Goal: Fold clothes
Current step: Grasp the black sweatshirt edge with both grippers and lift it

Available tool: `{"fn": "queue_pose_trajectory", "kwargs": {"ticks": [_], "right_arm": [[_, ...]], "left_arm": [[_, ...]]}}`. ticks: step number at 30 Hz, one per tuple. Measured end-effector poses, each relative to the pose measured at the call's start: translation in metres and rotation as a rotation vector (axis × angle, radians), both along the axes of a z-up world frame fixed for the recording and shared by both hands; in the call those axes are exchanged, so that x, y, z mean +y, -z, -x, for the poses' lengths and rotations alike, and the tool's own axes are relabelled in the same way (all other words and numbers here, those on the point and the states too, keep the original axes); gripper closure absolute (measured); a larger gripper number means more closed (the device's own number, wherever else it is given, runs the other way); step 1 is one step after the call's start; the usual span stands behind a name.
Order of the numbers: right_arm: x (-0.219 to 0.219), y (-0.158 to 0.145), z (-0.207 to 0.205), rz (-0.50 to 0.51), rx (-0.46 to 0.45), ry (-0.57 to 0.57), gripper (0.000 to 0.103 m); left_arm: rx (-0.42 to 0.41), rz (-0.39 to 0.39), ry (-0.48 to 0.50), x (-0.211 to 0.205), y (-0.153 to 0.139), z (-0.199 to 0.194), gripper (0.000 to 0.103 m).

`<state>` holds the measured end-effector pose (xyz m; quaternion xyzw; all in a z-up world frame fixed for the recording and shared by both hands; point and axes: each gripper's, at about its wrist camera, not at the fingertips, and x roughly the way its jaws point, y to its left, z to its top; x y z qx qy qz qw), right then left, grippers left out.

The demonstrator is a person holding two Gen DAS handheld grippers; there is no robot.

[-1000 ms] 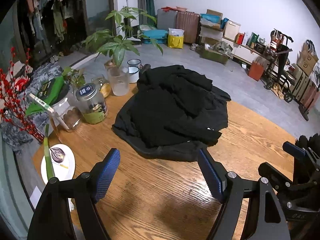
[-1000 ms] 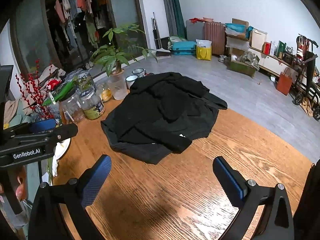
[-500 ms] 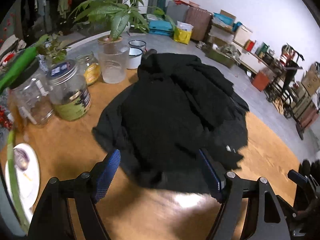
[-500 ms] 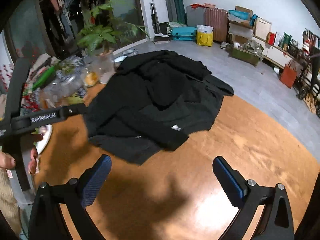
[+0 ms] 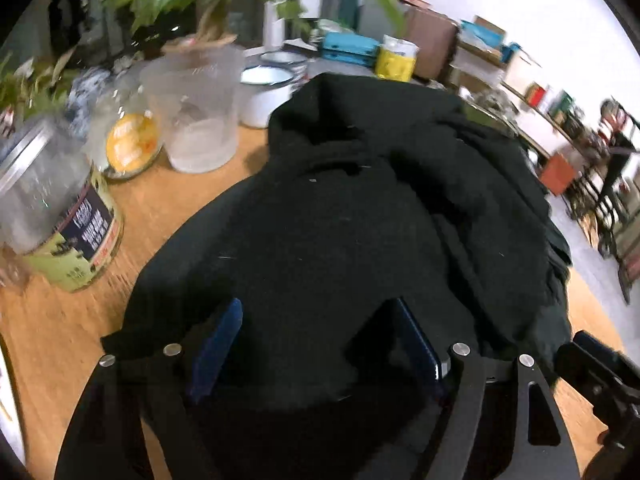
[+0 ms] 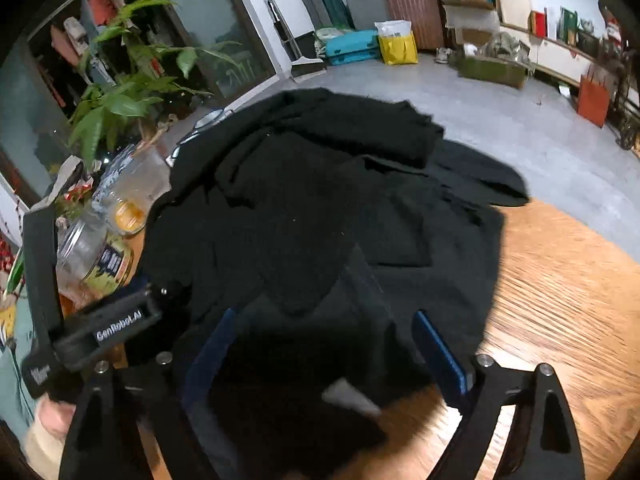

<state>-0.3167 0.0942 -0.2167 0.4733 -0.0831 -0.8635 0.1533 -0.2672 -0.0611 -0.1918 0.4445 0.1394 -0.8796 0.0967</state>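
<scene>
A crumpled black garment (image 5: pixel 340 216) lies in a heap on the round wooden table (image 5: pixel 56 332). My left gripper (image 5: pixel 318 320) is open and low over the heap's near edge, with black cloth between its blue pads (image 5: pixel 216 340). In the right wrist view the same garment (image 6: pixel 320 208) fills the middle. My right gripper (image 6: pixel 324 320) straddles its near hem, jaws closing with cloth between them, and the pads (image 6: pixel 440 348) are apart from it. A white label (image 6: pixel 348 396) shows on the hem. The left gripper's body (image 6: pixel 104 328) sits at the left.
Left of the garment stand a labelled jar (image 5: pixel 64 220), a small jar with yellow contents (image 5: pixel 128 148), a frosted glass cup (image 5: pixel 196 120) and a white enamel mug (image 5: pixel 268 92). A leafy plant (image 6: pixel 120 100) rises behind them. Bare table (image 6: pixel 560 300) lies to the right.
Both grippers came forward and down onto the garment, which now fills both views. The right gripper's jaws have narrowed a little. The garment itself has not moved.
</scene>
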Motion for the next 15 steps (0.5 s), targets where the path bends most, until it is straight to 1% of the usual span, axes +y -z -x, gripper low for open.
{"fn": "queue_pose_trajectory", "kwargs": {"ticks": [2, 3, 5, 6, 7, 8, 9, 10, 11, 12, 13, 15], "right_arm": [[-0.007, 0.007, 0.011, 0.004, -0.009, 0.019, 0.017], [-0.011, 0.01, 0.016, 0.006, -0.011, 0.028, 0.023], [-0.018, 0.016, 0.028, 0.033, -0.028, 0.056, 0.042], [-0.021, 0.019, 0.033, 0.052, -0.043, 0.072, 0.047], [-0.024, 0.023, 0.037, 0.053, -0.061, 0.082, 0.062], [-0.026, 0.027, 0.039, 0.031, -0.069, 0.104, 0.072], [-0.026, 0.029, 0.038, 0.02, -0.062, 0.125, 0.078], [-0.024, 0.029, 0.035, 0.033, -0.049, 0.146, 0.09], [-0.019, 0.027, 0.029, 0.084, -0.041, 0.169, 0.099], [-0.014, 0.024, 0.022, 0.126, -0.029, 0.187, 0.099], [-0.012, 0.014, 0.016, 0.137, -0.003, 0.188, 0.099], [-0.008, -0.004, 0.002, 0.157, 0.048, 0.188, 0.1]], "left_arm": [[0.025, -0.013, -0.01, -0.002, 0.0, -0.002, 0.026], [0.026, -0.003, -0.007, -0.001, 0.001, -0.002, 0.028], [0.014, 0.039, 0.011, 0.002, 0.003, 0.0, 0.032], [0.006, 0.061, 0.021, 0.003, 0.004, 0.0, 0.035], [-0.005, 0.073, 0.026, 0.004, 0.002, 0.0, 0.04], [-0.015, 0.078, 0.017, 0.003, -0.001, 0.0, 0.06], [-0.016, 0.067, -0.005, -0.001, -0.005, -0.004, 0.091], [-0.006, 0.031, -0.029, -0.007, -0.009, -0.009, 0.093], [0.012, -0.051, -0.045, -0.018, -0.015, -0.015, 0.097], [0.023, -0.103, -0.049, -0.025, -0.019, -0.019, 0.098], [0.035, -0.141, -0.05, -0.031, -0.026, -0.024, 0.098], [0.074, -0.192, -0.033, -0.037, -0.044, -0.031, 0.099]]}}
